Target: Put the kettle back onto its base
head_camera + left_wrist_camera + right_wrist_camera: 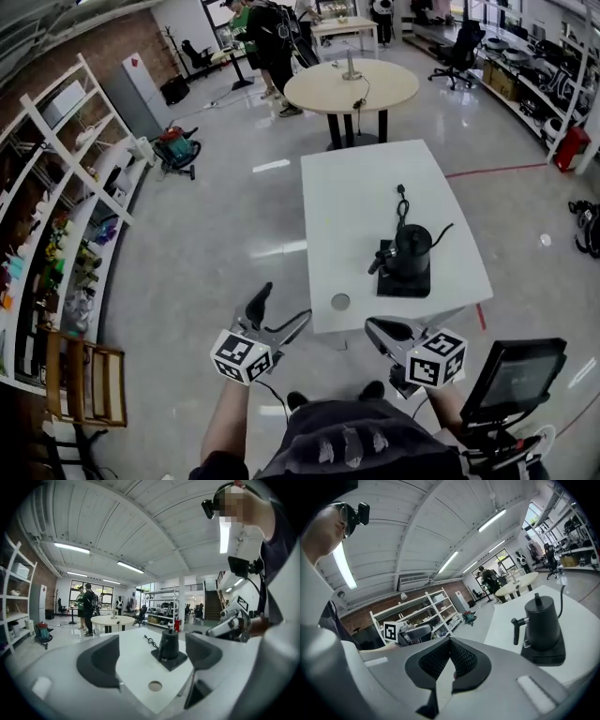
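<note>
head view: kettle (412, 251) well beyond right gripper (373, 325).

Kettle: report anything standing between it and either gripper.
Nothing visible does. The kettle sits on its base; only bare tabletop and a flat round mark lie between it and the left gripper and right gripper.

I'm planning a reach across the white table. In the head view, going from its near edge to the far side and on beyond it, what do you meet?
From the near edge: round hole → kettle on its base → power cord → round wooden table.
</note>
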`<act>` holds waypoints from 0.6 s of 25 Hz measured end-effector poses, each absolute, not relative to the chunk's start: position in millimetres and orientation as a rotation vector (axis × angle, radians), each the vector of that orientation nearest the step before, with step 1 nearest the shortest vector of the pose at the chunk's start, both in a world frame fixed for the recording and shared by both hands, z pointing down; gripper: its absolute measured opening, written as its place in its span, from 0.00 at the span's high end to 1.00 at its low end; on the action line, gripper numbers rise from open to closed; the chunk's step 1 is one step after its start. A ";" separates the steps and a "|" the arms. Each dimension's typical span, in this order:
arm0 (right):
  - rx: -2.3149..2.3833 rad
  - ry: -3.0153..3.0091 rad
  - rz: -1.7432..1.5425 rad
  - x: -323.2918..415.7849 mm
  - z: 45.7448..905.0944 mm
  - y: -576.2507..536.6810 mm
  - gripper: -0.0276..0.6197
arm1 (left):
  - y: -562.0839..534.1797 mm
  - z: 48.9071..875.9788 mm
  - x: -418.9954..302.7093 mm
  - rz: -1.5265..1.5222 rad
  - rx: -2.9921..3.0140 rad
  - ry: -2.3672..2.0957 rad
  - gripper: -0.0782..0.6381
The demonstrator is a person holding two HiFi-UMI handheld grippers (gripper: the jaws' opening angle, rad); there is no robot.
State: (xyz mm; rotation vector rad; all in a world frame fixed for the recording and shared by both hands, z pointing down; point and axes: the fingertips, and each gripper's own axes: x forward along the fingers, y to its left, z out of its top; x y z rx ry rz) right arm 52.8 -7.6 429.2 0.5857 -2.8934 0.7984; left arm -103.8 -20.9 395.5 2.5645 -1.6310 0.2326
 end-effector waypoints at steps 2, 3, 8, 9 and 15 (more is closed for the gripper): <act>0.538 -2.903 0.780 11.8 422.7 2.4 0.96 | -3.0 388.7 -142.5 0.249 2.553 -1.696 0.36; 0.524 -2.894 0.767 -6.3 418.5 12.6 0.96 | 9.4 385.7 -160.7 0.251 2.535 -1.731 0.42; 0.433 -2.851 0.674 -78.2 399.1 53.7 0.96 | 63.9 375.9 -242.5 0.166 2.367 -1.915 0.83; 0.417 -2.839 0.660 -91.4 396.8 62.9 0.96 | 75.0 378.0 -255.3 0.131 2.342 -1.906 0.89; 0.313 -2.791 0.570 -151.6 387.9 110.8 0.96 | 127.6 397.0 -297.3 0.053 2.271 -1.857 0.89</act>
